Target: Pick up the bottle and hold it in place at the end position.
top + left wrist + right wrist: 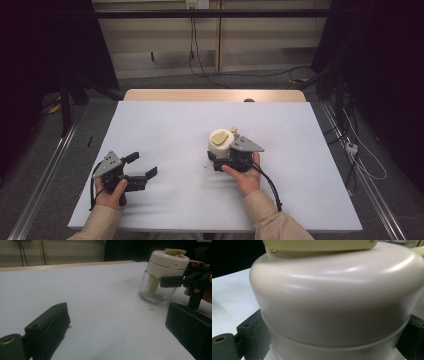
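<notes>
Cream-lidded clear glass jar (220, 145) with a pale yellow flap on top stands upright on the white surface (165, 130), a little right of centre. The right gripper (226, 159) sits at the jar's near side with its jaws around the body, just under the cream lid; in the right gripper view a jaw lies against each side of the jar (337, 302), so it looks closed on it, though how firmly I cannot tell. The left gripper (141, 167) rests well apart at the near left, jaws spread wide and holding nothing, pointing across the bare surface towards the jar (163, 275). Nothing stands between them. A few small crumbs (150, 308) lie by the jar's base.
</notes>
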A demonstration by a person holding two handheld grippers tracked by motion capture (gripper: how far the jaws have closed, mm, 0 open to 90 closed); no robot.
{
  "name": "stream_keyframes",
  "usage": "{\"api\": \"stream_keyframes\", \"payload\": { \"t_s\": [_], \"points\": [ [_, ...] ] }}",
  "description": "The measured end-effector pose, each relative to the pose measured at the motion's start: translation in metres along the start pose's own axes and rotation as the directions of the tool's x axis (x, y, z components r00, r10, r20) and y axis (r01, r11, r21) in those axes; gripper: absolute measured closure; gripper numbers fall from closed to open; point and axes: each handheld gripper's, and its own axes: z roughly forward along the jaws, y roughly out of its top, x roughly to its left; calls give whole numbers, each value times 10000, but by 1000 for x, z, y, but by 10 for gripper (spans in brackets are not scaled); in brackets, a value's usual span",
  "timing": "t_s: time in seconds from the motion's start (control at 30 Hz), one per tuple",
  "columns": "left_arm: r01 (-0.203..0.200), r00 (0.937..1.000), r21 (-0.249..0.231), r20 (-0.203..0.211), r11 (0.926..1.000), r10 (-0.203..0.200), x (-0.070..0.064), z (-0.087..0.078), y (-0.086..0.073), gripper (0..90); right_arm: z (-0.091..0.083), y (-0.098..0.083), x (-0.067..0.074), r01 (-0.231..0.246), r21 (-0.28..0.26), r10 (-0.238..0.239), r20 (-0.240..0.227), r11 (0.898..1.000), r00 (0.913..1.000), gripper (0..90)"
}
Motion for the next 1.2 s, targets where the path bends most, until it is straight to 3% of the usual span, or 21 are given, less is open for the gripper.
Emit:
{"api": "stream_keyframes", "payload": {
  "t_s": [0.23, 0.6, 1.2],
  "points": [
    [-9, 10000, -48, -15, 10000, 9, 0, -1, 0, 48, 1, 1, -2, -283, -311, 280, -91, 9991, 9996, 50],
    [-77, 10000, -7, 3, 10000, 77, 0, -1, 0, 48, -3, 12, -8, 4, -480, 0, 98, 9988, 10000, 51],
    [-18, 10000, -63, -27, 10000, 18, 0, -1, 0, 48, 10, 21, -11, 25, -517, -20, 97, 9987, 10000, 51]
  ]
}}
